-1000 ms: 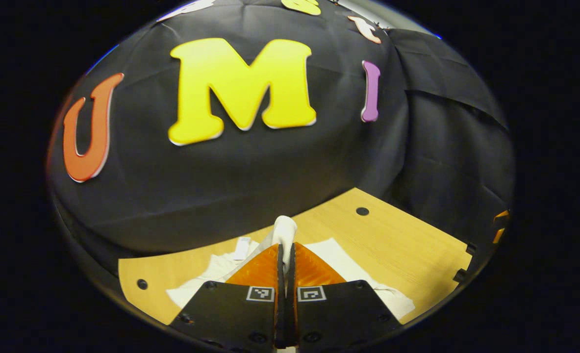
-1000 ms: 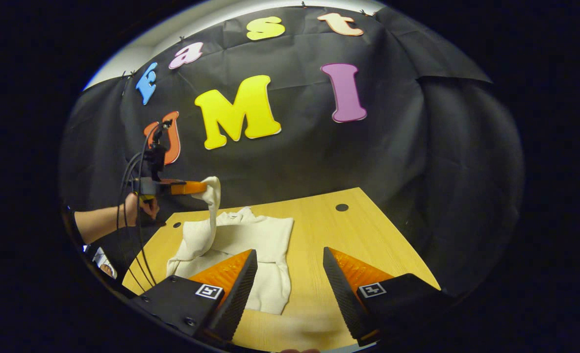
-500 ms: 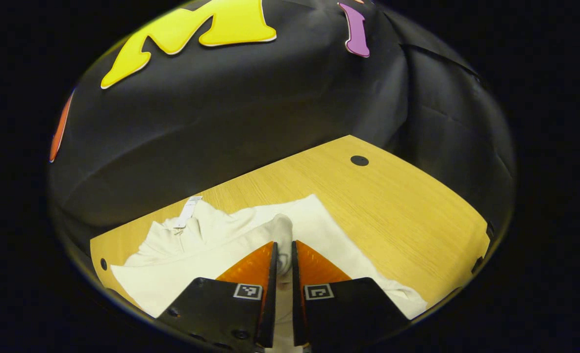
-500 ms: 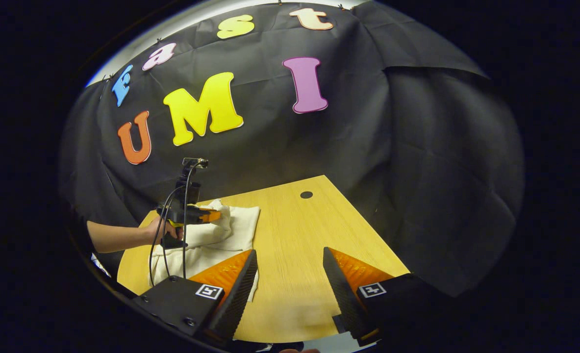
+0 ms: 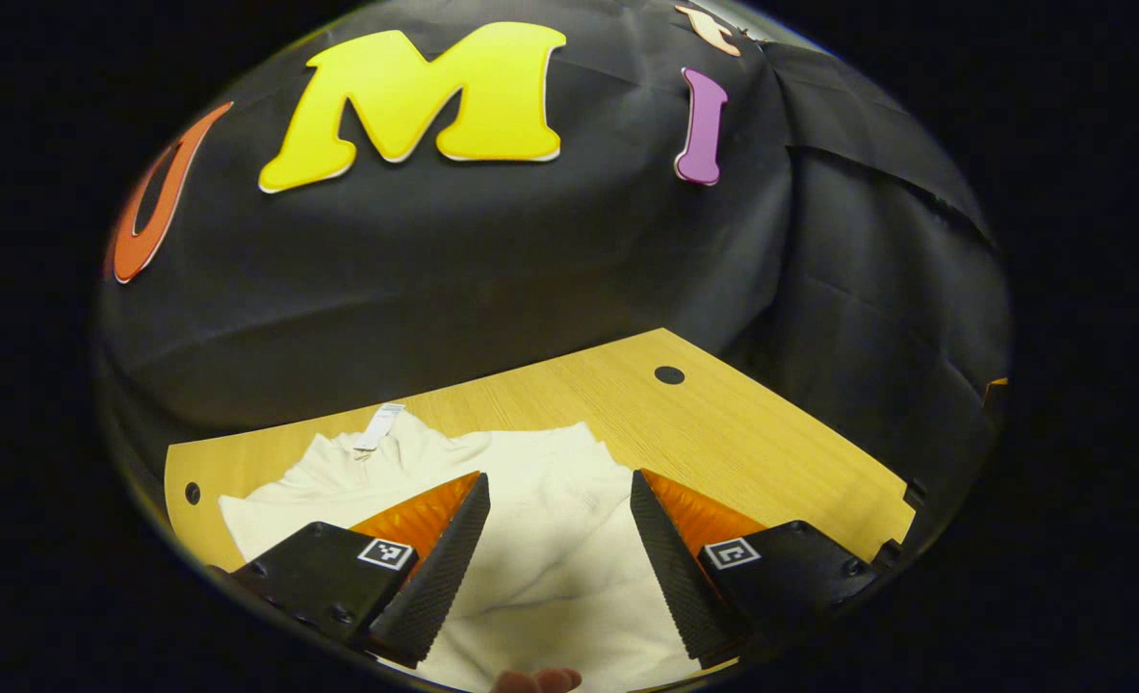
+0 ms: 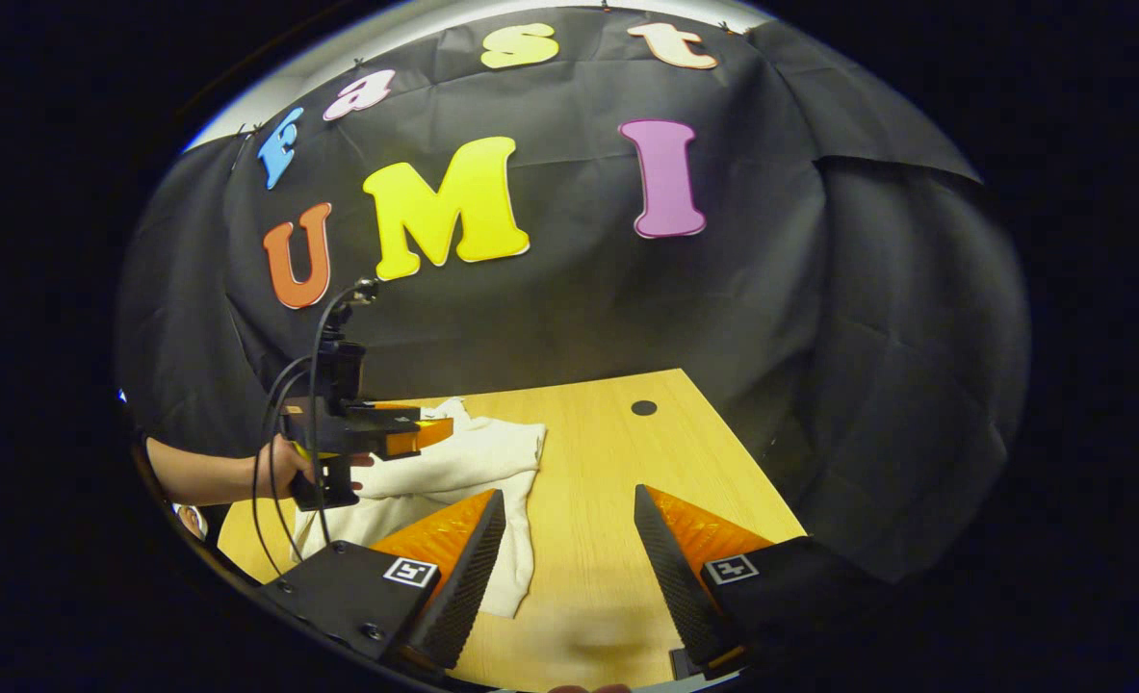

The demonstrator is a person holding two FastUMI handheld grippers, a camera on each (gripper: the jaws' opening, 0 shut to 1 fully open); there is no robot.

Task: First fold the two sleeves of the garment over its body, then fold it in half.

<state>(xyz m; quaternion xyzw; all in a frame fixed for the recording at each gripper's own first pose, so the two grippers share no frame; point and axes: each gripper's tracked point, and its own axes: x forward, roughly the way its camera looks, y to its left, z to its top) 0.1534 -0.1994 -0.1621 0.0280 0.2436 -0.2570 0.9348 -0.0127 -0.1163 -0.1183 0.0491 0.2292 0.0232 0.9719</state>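
Released from the sleeve, left gripper (image 5: pixel 555 500) now spread above cream garment (image 5: pixel 550 539) lying on wooden table (image 5: pixel 742 433); right gripper (image 6: pixel 561 515) spread over bare tabletop; black cloth wall (image 6: pixel 579 298) behind

Booth wall (image 6: pixel 569 308): black cloth, creased, hanging behind and to the right of the table. Table (image 6: pixel 608 481): light wood grain, round dark hole (image 6: pixel 643 407) near far right corner. Pale strip (image 6: pixel 357 48) above cloth.
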